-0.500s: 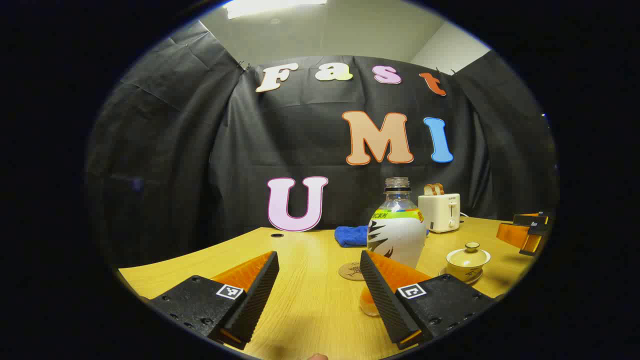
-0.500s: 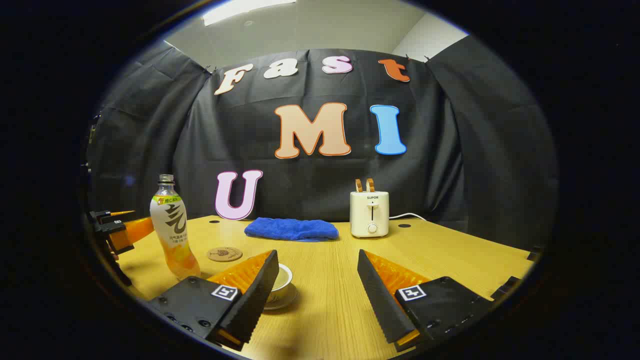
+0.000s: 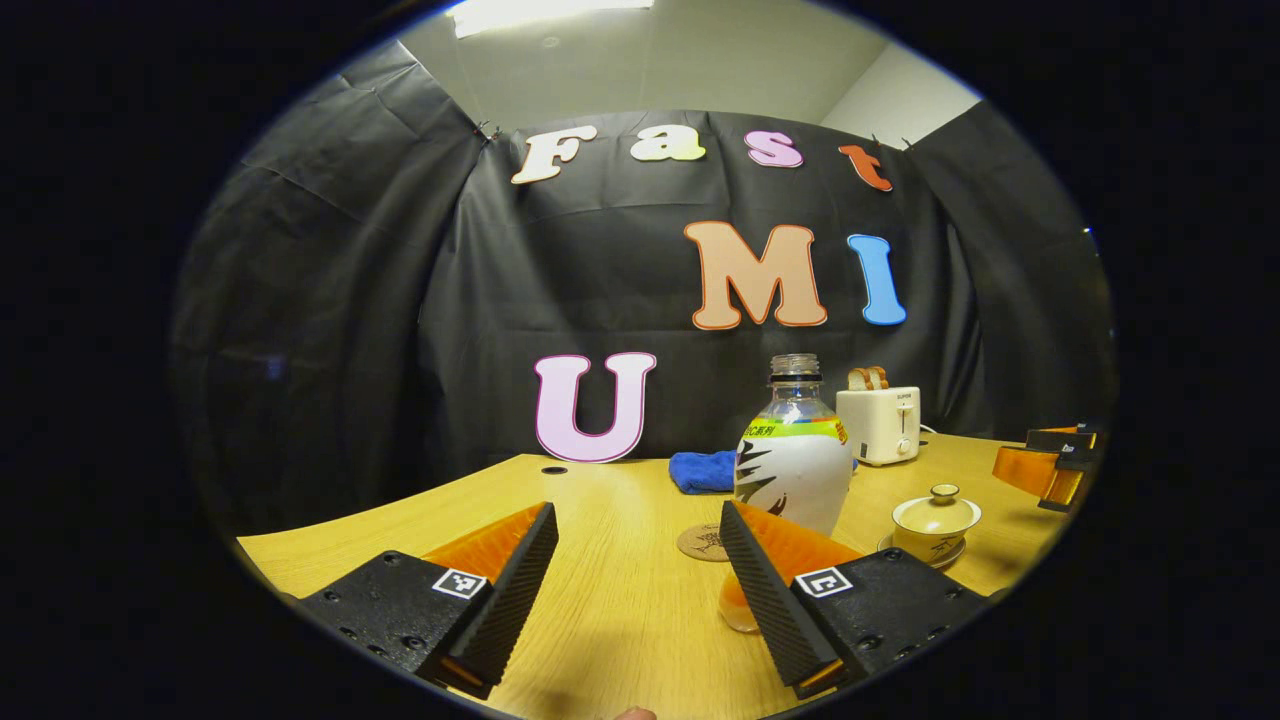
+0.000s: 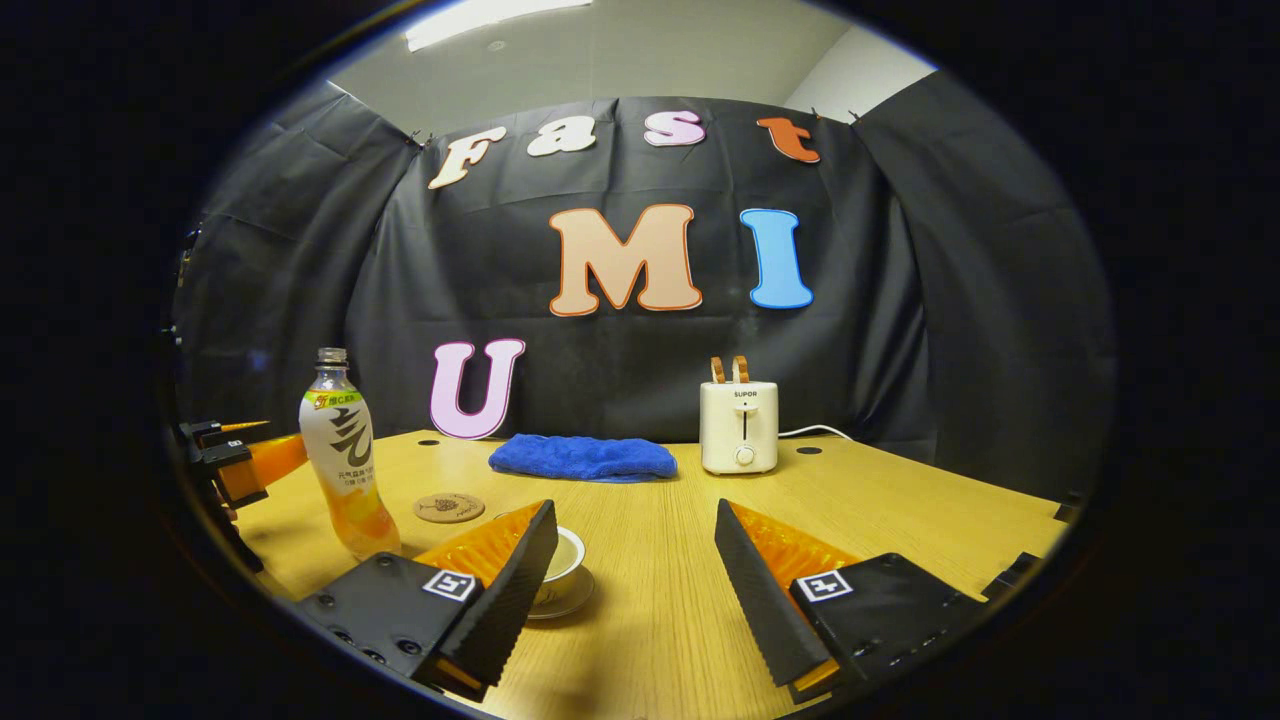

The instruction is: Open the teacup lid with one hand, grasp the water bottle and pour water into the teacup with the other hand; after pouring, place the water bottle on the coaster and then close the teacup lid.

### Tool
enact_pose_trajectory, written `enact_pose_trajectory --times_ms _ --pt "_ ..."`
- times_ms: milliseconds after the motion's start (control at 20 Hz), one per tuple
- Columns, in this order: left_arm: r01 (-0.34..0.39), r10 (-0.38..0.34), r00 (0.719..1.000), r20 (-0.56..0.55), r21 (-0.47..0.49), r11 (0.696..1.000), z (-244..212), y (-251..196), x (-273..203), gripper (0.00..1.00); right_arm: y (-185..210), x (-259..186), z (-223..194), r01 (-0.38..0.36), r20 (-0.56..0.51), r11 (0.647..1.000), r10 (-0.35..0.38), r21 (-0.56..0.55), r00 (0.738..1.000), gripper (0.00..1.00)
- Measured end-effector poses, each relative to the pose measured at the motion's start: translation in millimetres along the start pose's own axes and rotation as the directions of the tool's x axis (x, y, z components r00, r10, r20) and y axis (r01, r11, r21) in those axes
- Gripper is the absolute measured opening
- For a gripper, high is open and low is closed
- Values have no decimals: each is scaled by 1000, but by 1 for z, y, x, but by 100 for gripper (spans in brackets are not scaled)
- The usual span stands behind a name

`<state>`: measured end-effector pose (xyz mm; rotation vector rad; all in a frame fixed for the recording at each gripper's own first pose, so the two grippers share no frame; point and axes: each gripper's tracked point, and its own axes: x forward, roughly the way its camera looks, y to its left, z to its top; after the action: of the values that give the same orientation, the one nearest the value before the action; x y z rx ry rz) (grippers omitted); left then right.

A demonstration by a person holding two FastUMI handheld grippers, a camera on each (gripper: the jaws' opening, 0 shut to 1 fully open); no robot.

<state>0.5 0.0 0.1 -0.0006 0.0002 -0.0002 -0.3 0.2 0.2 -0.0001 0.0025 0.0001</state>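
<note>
The left hand-held gripper point(image 3: 635, 570) hangs low over the bench point(image 3: 620, 620), jaws spread wide and grasping nothing. The bottle point(image 3: 793, 455) stands just ahead of it, a little to the right of the gap, partly behind the right finger. The right hand-held gripper point(image 4: 635, 570) is likewise released, and the teacup point(image 4: 562, 565) peeks out just behind its left finger, lid and all hard to make out from there.

We judge that nothing has been started: in the left gripper view the lid point(image 3: 937, 508) sits on the teacup, which rests on its saucer to the right of the bottle, and the coaster point(image 3: 705, 543) lies bare just left of the bottle's foot.

The first step should be lifting the lid, and we think the right gripper is better placed for it. It would need to shift left to centre on the cup, then close on the small knob atop the lid. The left gripper would need to slide right so the bottle falls between its fingers.

The bottle stands upright, long axis vertical, its open, capless neck pointing at the ceiling; it holds some orange liquid low down. The cup also sits upright, knob upward. Behind them lie a blue cloth point(image 4: 582, 457) and a toaster point(image 4: 739, 425).
</note>
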Motion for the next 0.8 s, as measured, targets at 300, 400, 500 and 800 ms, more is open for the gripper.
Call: enact_pose_trajectory --times_ms 300,400,500,800 --pt "0 0 1000 0 0 1000 0 0 0 95 0 -1 0 0 3 1000 0 -1 1000 99" --pt "0 0 1000 0 0 1000 0 0 -1 95 0 0 0 0 3 1000 0 0 1000 99" --pt "0 0 1000 1 -1 1000 0 0 0 95 0 0 0 0 4 1000 0 -1 1000 97" --pt "0 0 1000 2 -1 1000 0 0 -1 95 0 0 0 0 5 1000 0 -1 1000 97"
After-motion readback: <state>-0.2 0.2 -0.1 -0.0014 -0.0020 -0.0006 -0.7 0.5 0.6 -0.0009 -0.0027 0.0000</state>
